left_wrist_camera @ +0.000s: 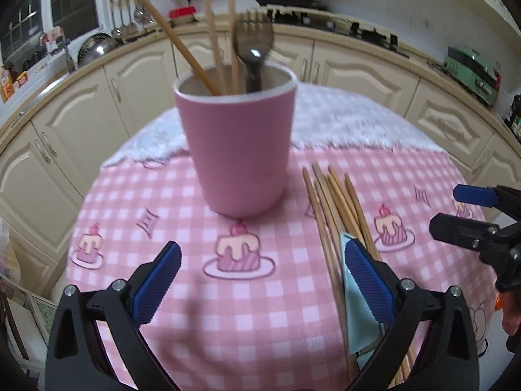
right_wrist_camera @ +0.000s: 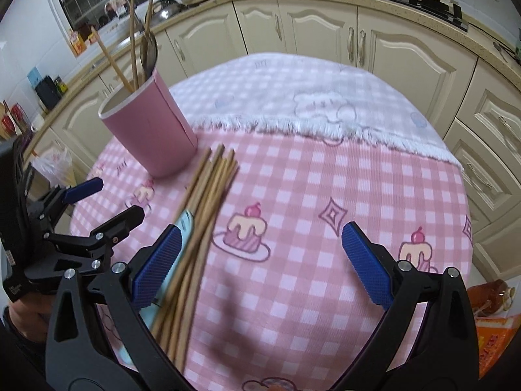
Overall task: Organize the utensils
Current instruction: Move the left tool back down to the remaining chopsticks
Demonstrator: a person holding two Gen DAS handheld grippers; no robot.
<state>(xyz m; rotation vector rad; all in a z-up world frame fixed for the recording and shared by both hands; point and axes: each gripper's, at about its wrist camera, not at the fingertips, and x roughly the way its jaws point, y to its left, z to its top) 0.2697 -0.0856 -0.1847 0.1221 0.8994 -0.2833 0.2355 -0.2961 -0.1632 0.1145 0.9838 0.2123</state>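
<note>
While chopsticks [right_wrist_camera: 202, 228] lie loose, both grippers [left_wrist_camera: 262, 280] [right_wrist_camera: 260, 260] hover level, fingers spread, empty.

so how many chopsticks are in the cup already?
3, all standing in the cup beside a spoon: one leaning left, two near upright. The cup wall may hide others.

The near ends of the loose chopsticks [left_wrist_camera: 329, 215] are hidden behind the left gripper's right finger [left_wrist_camera: 366, 280]. The pale blue utensil [right_wrist_camera: 182, 228] is largely covered by the right gripper's left finger [right_wrist_camera: 156, 267]. The cup [left_wrist_camera: 236, 143] is blurred.
</note>
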